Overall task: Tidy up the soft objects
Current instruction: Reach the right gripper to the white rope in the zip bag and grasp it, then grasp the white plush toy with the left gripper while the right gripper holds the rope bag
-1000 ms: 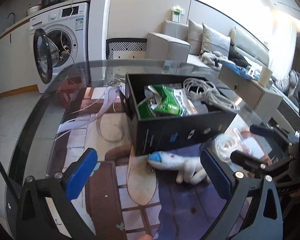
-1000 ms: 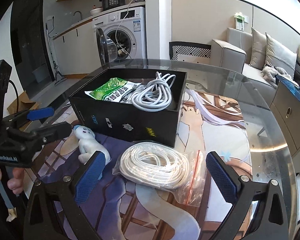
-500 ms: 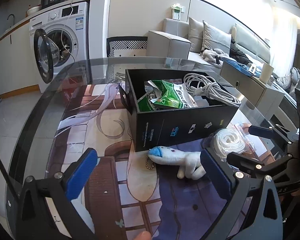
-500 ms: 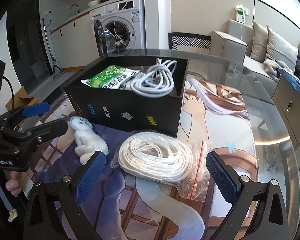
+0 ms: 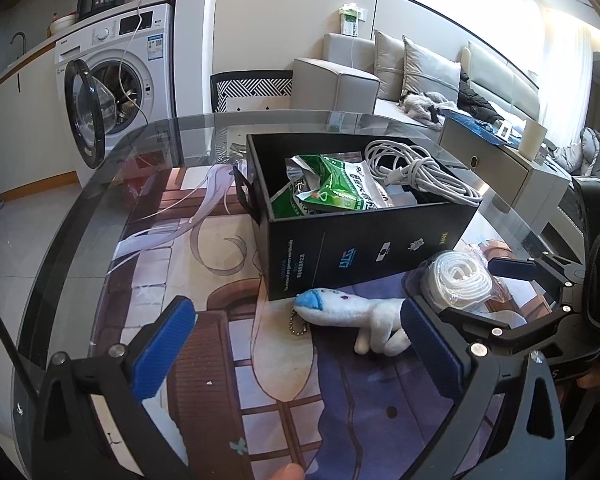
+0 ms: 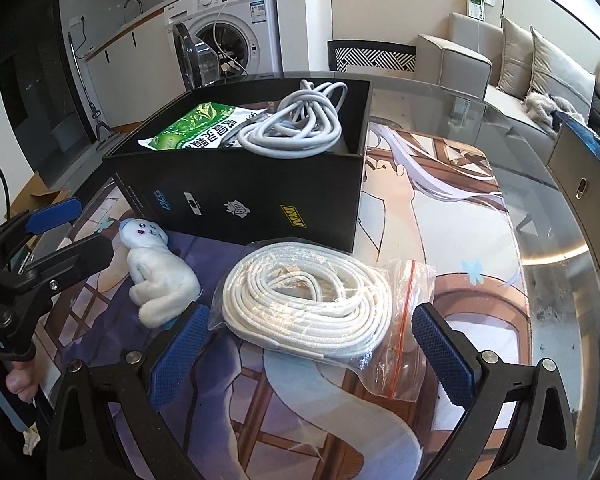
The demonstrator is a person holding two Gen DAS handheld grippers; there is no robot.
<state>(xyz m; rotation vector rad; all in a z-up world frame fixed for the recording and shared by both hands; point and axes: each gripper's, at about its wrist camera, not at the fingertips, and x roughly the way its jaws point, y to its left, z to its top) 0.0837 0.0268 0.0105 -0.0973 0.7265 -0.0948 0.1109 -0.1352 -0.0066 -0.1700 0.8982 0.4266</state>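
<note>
Claws both spread wide: my right claw [image 6: 312,344] straddles the bagged rope [image 6: 308,304] at lower centre, ready to lift it into the black box [image 6: 244,196]; my left claw [image 5: 300,344] faces the plush toy [image 5: 352,312].

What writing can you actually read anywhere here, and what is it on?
"NAVI": yellow logo on the front of the black box.
Blue logo and small print on the same box: too blurred to read.
Green packet: Chinese characters, too small to make out.
Washing machine stickers: too small.
</note>
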